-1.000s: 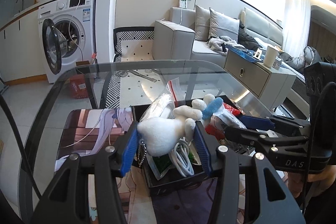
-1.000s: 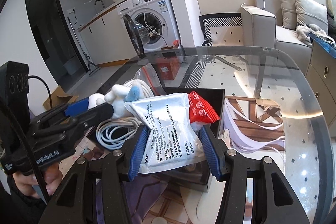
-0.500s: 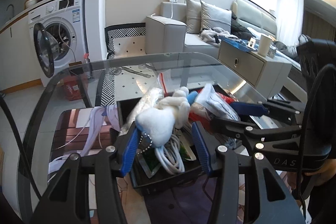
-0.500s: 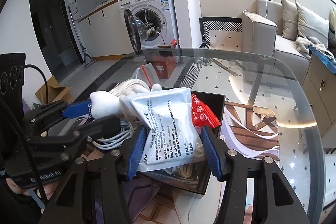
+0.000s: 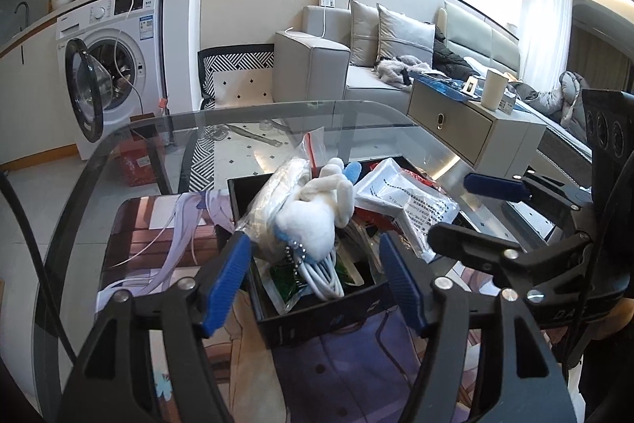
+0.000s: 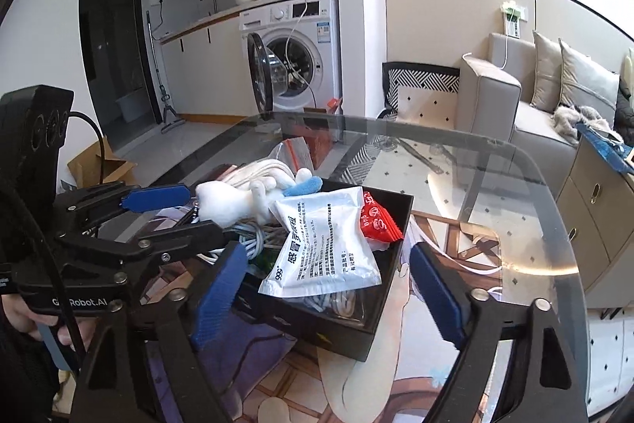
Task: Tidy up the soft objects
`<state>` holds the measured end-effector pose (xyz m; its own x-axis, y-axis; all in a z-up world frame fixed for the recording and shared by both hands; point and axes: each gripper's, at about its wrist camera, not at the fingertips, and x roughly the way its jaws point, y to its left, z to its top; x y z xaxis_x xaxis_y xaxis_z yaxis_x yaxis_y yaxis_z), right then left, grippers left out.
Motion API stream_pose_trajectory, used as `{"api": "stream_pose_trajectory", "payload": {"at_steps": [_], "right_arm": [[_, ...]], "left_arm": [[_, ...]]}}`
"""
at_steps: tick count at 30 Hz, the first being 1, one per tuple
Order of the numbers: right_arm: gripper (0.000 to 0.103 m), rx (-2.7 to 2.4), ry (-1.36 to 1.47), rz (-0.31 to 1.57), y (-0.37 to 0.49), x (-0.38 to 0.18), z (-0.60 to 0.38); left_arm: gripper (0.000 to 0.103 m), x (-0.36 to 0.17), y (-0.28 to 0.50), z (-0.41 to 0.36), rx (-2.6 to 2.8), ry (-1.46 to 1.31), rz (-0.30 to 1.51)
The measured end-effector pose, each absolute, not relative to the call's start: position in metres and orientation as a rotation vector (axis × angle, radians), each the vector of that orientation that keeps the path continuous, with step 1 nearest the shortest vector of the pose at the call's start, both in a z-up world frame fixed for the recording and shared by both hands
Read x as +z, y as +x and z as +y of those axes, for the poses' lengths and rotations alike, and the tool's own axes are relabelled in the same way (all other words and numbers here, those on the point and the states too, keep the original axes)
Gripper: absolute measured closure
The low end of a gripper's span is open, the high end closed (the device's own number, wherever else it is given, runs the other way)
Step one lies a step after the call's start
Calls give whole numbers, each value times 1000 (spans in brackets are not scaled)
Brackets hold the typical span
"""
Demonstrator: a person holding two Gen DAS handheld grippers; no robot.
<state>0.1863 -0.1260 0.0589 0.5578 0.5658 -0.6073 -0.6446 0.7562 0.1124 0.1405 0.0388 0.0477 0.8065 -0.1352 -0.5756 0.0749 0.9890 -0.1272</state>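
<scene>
- Two grippers sit over one black box on my glass tabletop, and both are letting go as I watch.
- My left gripper has its jaws opening; the blue pads stand clear on either side of the white plush toy, which lies between them but is not pressed.
- That plush toy rests on top of the pile in the box, lying on a coil of white cable, with a small ball chain hanging off it.
- From the right wrist view I see the same toy at the far left of the box, its blue-tipped end towards the middle.
- My right gripper is opening too; its pads are spread well wide of the white sachet pack and touch nothing.
- This white pack lies tilted across the box contents, one corner hanging over the near wall.
- A red packet sits just beside it, against the box's right side, partly tucked under the pack.
- A clear zip bag with a red strip stands up at the back of the box, behind the toy.
- I can see a printed mat under the box.
- A hand grips the handle of the left gripper at the lower left of the right wrist view.
</scene>
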Motion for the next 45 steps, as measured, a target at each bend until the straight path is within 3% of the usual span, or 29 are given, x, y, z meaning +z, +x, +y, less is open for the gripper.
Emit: {"api": "stream_pose_trajectory", "payload": {"at_steps": [2,4,8,45], "right_arm": [[7,716,-122,661,182,60,-129],[2,714,-117,644,176,62,-133],[1,713,-106,621,166,63,-139],[1,683,-81,464,118,47,-165]], "left_arm": [[18,49,134,38,-102,-94,607],[17,52,128,39,-105,-92,589],[0,55,116,40,-86,-74,556],[0,26,85,36,38,-82,464]]}}
